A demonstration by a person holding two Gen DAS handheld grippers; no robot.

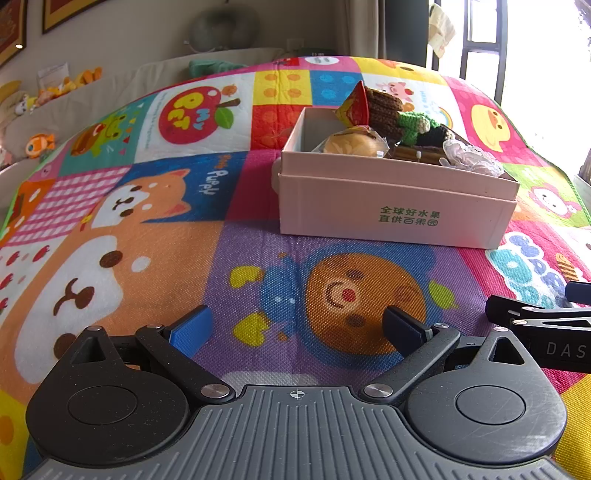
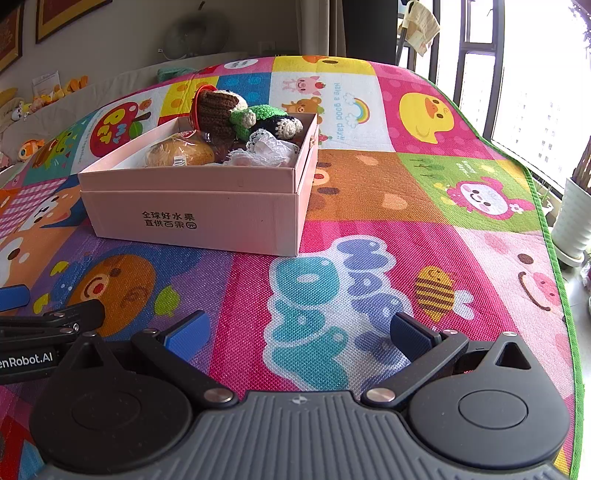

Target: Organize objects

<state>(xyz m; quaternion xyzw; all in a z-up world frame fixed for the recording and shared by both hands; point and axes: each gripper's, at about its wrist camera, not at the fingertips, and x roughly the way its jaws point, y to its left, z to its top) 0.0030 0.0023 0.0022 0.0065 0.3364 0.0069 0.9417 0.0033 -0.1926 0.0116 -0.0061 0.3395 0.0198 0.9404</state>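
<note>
Pink box [image 1: 395, 206] sits ahead of left gripper [image 1: 299, 326] and right gripper [image 2: 299, 334], both spread apart.

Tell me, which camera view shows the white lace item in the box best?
The right wrist view: the white lace item lies fully visible inside the pink box. In the left wrist view it sits at the box's far right corner, partly hidden by the wall.

Ahead and beneath: colourful cartoon play mat [image 2: 369, 192]. Far ahead: beige wall [image 1: 147, 33] with framed pictures [image 1: 66, 13], sofa [image 1: 110, 88] lined with plush toys [image 1: 40, 144]. Right: tall dark-framed windows [image 2: 480, 55], strong daylight, white planter [image 2: 574, 221].
</note>
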